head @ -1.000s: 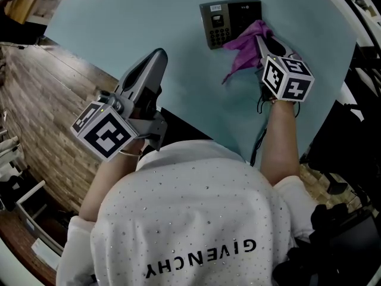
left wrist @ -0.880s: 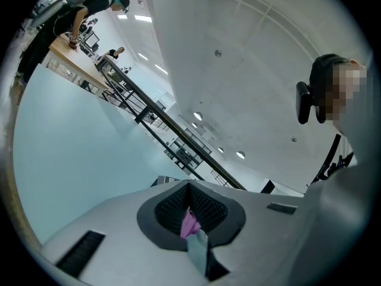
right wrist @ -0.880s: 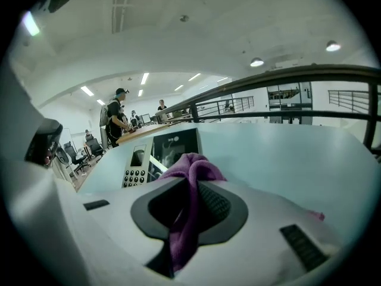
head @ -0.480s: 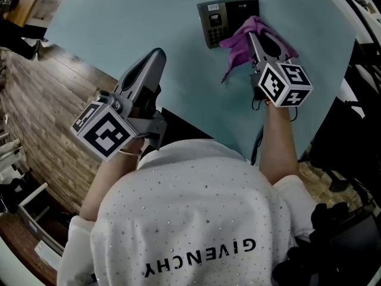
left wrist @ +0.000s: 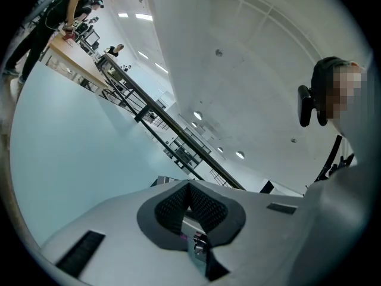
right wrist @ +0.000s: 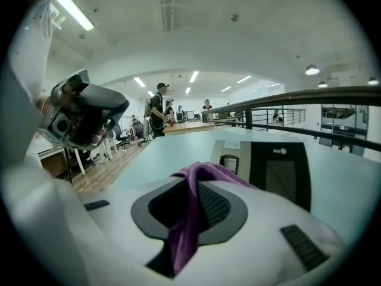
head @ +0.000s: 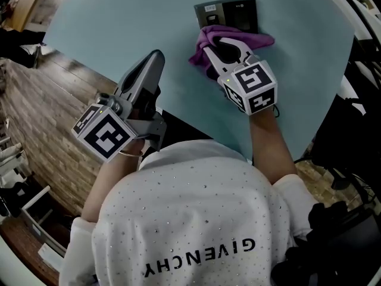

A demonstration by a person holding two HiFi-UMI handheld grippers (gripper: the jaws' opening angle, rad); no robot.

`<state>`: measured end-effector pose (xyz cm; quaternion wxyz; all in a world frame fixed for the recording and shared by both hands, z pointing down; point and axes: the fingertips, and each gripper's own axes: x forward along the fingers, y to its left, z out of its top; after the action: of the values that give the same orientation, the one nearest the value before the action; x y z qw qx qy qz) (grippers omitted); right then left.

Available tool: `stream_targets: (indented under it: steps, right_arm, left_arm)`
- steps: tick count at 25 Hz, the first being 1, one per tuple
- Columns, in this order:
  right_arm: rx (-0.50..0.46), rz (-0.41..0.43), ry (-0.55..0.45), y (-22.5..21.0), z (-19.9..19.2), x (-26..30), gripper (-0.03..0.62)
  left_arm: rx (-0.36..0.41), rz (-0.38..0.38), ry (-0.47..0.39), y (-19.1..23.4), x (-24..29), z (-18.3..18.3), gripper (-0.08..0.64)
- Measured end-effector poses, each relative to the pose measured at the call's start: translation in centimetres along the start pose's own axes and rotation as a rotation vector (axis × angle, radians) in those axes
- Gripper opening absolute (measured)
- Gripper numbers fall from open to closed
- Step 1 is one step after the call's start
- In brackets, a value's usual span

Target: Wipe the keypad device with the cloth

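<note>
Jaws of the right gripper [head: 218, 45] clench a purple cloth [head: 256, 40] lying over the keypad device [head: 229, 12] at the 12 o'clock edge of the counter [head: 107, 22]. The left gripper [head: 156, 57] has its jaws closed and empty at 9 o'clock, with bare counter around it.

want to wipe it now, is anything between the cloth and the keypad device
Nothing visible does. The cloth, pinched in the right gripper, lies right against the device, hiding its keys in the head view.

Open office, desks [right wrist: 189, 126], chairs [right wrist: 121, 139], ceiling lights [right wrist: 72, 11]
</note>
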<state>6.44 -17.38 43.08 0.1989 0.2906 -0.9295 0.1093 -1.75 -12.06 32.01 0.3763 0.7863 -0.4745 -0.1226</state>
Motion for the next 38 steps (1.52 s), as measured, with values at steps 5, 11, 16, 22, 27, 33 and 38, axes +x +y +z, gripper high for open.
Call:
stream_targets:
  steps: [5, 11, 16, 22, 27, 33, 38]
  right_arm:
    - [-0.022, -0.001, 0.048, 0.1, -1.1, 0.6, 0.052]
    - [0.011, -0.071, 0.070, -2.2, -1.9, 0.1, 0.053]
    - [0.034, -0.128, 0.072, -4.0, -2.5, -0.8, 0.054]
    - [0.083, -0.200, 0.067, -6.7, -3.0, -2.3, 0.054]
    - [0.123, -0.248, 0.052, -8.7, -3.3, -3.3, 0.054]
    - [0.146, -0.286, 0.038, -10.1, -3.5, -4.3, 0.054]
    - [0.178, -0.312, 0.031, -11.2, -3.9, -5.1, 0.054]
  left_arm:
    - [-0.007, 0.014, -0.005, 0.4, -0.3, -0.1, 0.000]
    - [-0.010, 0.026, -0.014, 0.7, -0.7, 0.0, 0.000]
    - [-0.012, 0.026, -0.011, 0.7, -0.6, -0.4, 0.000]
    - [-0.015, 0.022, -0.003, 0.4, -0.3, -0.6, 0.000]
    - [-0.015, 0.024, -0.001, 0.5, -0.3, -0.8, 0.000]
    - [-0.011, 0.028, -0.001, 0.5, -0.5, -0.8, 0.000]
    - [-0.012, 0.032, 0.003, 0.4, -0.4, -0.8, 0.000]
